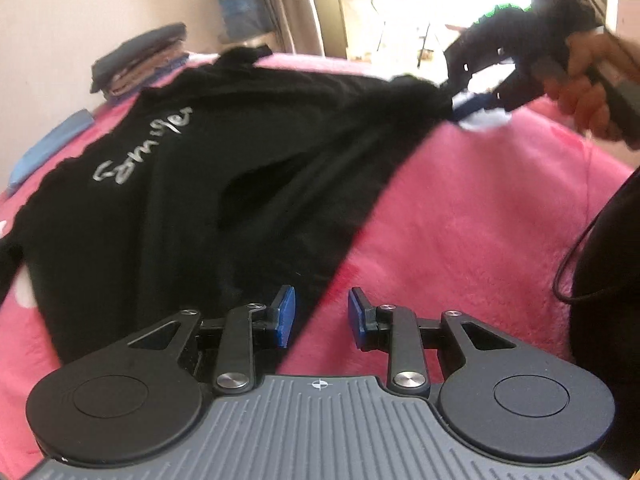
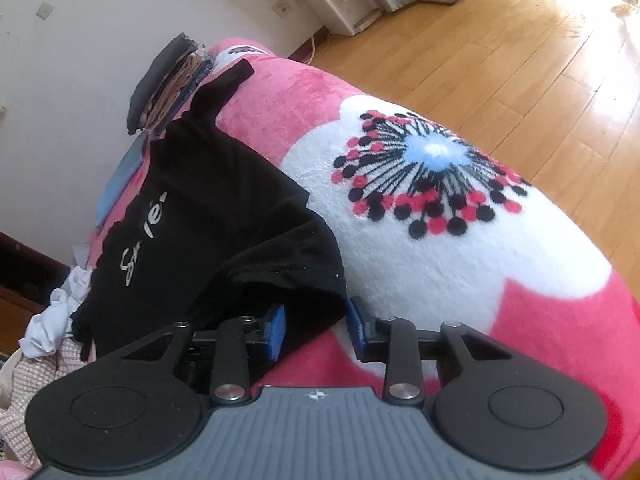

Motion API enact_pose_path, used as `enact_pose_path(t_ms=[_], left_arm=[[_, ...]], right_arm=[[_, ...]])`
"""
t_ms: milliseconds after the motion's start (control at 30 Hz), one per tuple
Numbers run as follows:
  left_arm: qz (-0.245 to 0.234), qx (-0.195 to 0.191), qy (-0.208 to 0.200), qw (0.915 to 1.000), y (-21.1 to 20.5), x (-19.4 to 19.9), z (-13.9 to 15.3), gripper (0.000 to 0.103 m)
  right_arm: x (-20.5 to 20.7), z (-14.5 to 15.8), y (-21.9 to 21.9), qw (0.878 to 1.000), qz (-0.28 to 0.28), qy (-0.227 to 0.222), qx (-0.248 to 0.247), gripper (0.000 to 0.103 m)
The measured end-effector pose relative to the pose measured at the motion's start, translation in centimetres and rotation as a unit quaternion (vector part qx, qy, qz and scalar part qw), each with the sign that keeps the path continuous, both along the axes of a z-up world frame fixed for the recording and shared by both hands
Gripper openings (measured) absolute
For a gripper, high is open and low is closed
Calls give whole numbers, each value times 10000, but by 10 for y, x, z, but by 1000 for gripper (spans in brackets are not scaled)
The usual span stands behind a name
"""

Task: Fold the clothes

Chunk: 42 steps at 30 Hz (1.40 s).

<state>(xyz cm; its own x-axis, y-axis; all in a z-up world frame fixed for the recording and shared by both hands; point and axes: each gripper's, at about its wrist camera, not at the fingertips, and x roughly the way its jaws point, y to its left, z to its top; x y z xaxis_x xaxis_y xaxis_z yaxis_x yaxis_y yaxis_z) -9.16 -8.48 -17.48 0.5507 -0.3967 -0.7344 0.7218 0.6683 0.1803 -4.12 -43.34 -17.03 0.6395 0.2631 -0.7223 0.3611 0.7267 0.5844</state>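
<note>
A black T-shirt point(image 1: 200, 160) with pale lettering lies spread on a pink plush blanket point(image 1: 460, 220). My left gripper point(image 1: 322, 316) hovers over the shirt's near edge with its jaws apart; that edge runs beneath the gap and the pads do not press it. The shirt's far corner is drawn to a point at my right gripper point(image 1: 476, 110), blurred, in a person's hand point(image 1: 588, 80). In the right wrist view a fold of the shirt point(image 2: 208, 208) lies loose between the right gripper's point(image 2: 316, 330) spread blue pads, which stand clear of the cloth.
A stack of folded clothes point(image 1: 140, 60) point(image 2: 172, 80) sits at the blanket's far end, with a blue cloth point(image 1: 52, 144) beside it. Unfolded laundry point(image 2: 48, 320) is heaped at the left. Wooden floor point(image 2: 500, 60) lies beyond the blanket. A black cable point(image 1: 568, 264) hangs at the right.
</note>
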Motion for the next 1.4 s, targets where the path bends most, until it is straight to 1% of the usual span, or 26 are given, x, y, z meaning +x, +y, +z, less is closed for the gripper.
enact_pose_path(t_ms=[33, 67, 200, 300, 333, 367, 400, 433, 467, 567, 633, 733, 867, 1000, 1200, 1333, 1400], left_arm=[[18, 14, -29, 10000, -2, 1, -3, 29], [23, 16, -59, 10000, -4, 1, -5, 29], [-50, 12, -219, 9997, -7, 2, -9, 29], [-93, -39, -297, 9995, -8, 3, -10, 28], [-29, -139, -251, 9996, -7, 6, -9, 25], [55, -237, -203, 9995, -6, 9, -8, 20], [139, -315, -166, 9993, -5, 11, -8, 15], [223, -394, -129, 9989, -5, 14, -7, 6], [286, -459, -78, 9985, -4, 15, -6, 3], [342, -677, 162, 9970, 1, 15, 1, 1], [190, -758, 271, 9966, 5, 10, 6, 1], [-102, -766, 385, 9963, 9, 3, 10, 1], [-282, -763, 488, 9955, 10, 0, 10, 0], [-413, -876, 623, 9933, 15, 4, 13, 0], [-624, -851, 773, 9914, 20, 2, 10, 0], [-621, -797, 1015, 9897, 19, 7, -5, 0], [-565, -889, 1046, 9889, 20, 9, -10, 0]], right_arm=[[-1, 0, 1, 10000, -29, -4, -44, 28], [-2, 1, 3, 9999, -59, -10, -89, 28], [-1, -2, 4, 9998, -169, -67, -46, 27], [3, -2, 7, 9997, -193, -132, -117, 27], [6, -2, 9, 9995, -197, -151, -184, 25], [8, -1, 11, 9993, -200, -169, -252, 21], [9, 0, 13, 9992, -207, -166, -315, 8], [10, 1, 14, 9989, -215, -160, -377, 4], [9, 2, 13, 9990, -252, -156, -342, 4], [4, 9, 9, 9988, -360, -159, -276, 3], [-3, 18, 4, 9986, -367, -166, -344, 3], [-9, 27, -2, 9984, -328, -62, -457, 2], [-14, 35, -7, 9982, -287, 99, -521, 2], [-20, 34, -12, 9976, -341, 272, -542, 2], [-34, 35, -16, 9966, -452, 411, -560, 2], [-36, 22, -18, 9945, -477, 584, -725, 2], [-35, 12, -20, 9939, -512, 642, -732, 1]])
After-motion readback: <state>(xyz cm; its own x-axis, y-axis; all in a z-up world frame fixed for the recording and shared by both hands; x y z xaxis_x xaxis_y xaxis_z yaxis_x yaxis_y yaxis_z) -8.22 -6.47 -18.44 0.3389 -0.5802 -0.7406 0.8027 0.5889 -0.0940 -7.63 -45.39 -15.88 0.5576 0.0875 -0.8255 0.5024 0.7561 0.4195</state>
